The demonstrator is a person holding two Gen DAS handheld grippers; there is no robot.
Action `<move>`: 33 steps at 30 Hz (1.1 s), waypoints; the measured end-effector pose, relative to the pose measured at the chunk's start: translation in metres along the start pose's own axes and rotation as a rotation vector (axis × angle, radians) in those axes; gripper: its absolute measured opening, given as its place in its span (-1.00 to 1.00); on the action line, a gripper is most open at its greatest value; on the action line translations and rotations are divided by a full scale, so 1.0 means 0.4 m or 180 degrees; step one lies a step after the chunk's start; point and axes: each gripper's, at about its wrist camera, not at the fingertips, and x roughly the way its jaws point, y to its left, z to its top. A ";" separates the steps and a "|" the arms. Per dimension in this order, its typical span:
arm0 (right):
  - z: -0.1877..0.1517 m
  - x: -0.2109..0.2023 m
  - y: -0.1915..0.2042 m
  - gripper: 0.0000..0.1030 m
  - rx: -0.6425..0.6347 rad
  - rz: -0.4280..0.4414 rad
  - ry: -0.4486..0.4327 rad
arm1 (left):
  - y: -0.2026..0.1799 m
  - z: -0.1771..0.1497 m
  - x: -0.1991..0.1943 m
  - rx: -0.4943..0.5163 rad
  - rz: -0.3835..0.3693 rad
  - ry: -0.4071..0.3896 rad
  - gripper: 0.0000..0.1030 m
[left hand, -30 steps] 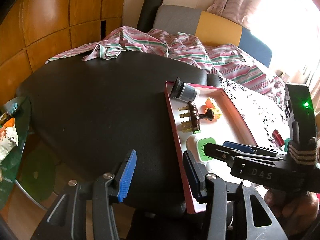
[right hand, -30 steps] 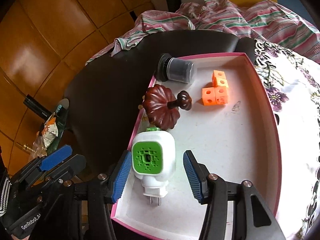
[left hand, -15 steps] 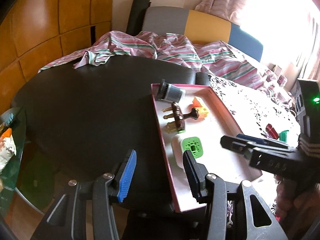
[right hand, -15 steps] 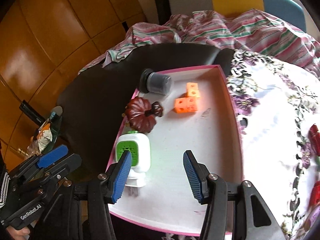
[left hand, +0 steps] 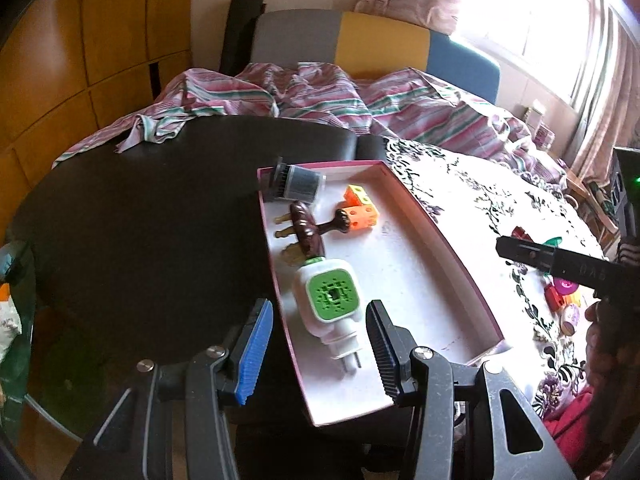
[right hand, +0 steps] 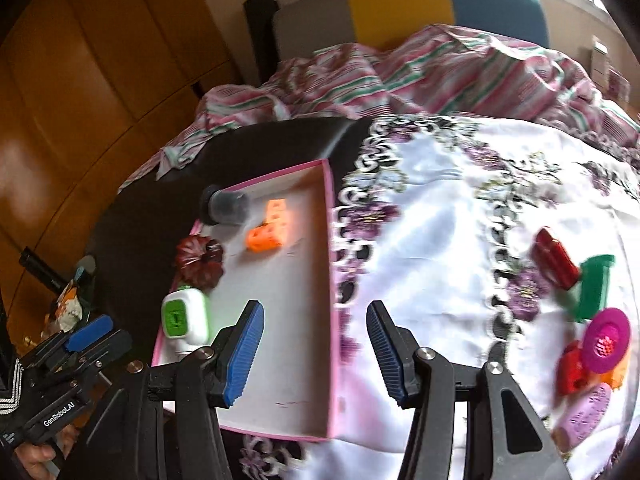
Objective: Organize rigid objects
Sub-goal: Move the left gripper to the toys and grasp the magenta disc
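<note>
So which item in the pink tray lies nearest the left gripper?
The white plug-in with the green face, between the left gripper fingers in its view; the others lie farther up the tray.

A pink-rimmed white tray [left hand: 440, 236] holds four pieces along its left side: a grey ribbed cylinder [left hand: 298, 181] on its side at the far corner, orange holed cubes [left hand: 360, 210] beside it, a brown pumpkin-shaped piece [left hand: 308, 232] tipped over, and — nearest — a white-and-green plug-in unit [left hand: 330, 300], prongs toward the camera.
</note>
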 end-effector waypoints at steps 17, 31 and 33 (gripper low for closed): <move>0.010 -0.171 -0.301 0.05 0.0713 -0.0586 -0.0379 | -0.152 0.030 0.031 0.0438 -0.0327 0.0050 -0.04; -0.080 -0.269 -0.618 0.07 0.2106 -0.0847 -0.0871 | -0.398 0.054 0.115 0.0908 -0.0815 0.0305 0.08; -0.084 -0.271 -0.624 0.07 0.2168 -0.0796 -0.0872 | -0.430 0.057 0.131 0.0948 -0.0871 0.0363 0.08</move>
